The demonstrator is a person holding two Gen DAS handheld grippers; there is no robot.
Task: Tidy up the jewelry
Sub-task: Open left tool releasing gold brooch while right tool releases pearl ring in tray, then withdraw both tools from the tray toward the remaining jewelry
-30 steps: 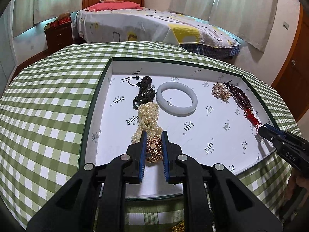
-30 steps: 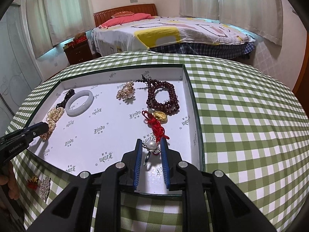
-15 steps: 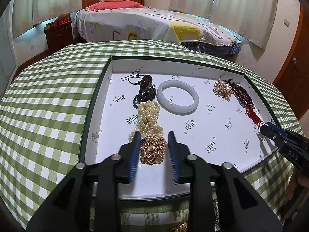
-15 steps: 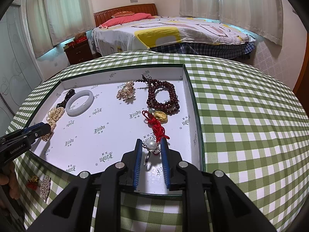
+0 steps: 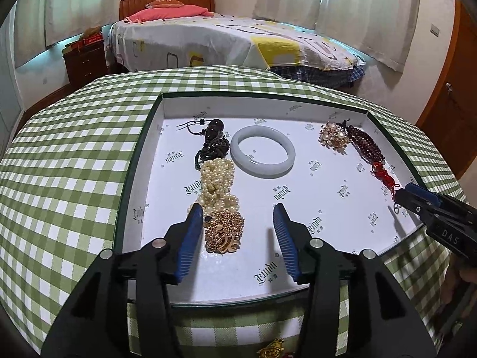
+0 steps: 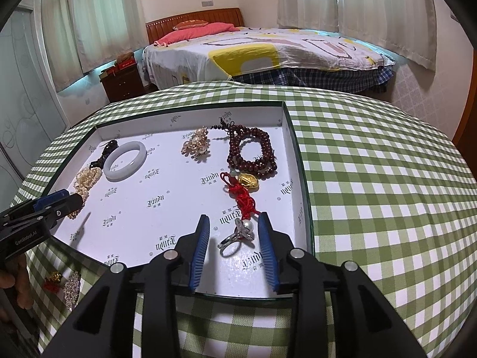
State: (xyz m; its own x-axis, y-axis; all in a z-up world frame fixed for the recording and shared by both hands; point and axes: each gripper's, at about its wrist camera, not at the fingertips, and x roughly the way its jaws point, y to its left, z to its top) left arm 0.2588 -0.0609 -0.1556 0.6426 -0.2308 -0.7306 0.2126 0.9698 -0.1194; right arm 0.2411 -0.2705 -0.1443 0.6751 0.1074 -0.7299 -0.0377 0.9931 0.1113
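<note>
While both tongs, left tongs (image 5: 235, 220) and right tongs (image 6: 234, 232), have just been opening, gold brooch (image 5: 223, 231) and pearl ring (image 6: 238, 237) lie released in the tray (image 5: 298, 101); loose pieces (image 6: 64, 283) remain on the worktop (image 6: 387, 179).

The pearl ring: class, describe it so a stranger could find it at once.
Start at the shallow white tray on the checked table. Go to its near right corner, below the red tassel. The pearl ring lies there: the only silver band, topped with one pearl.
</note>
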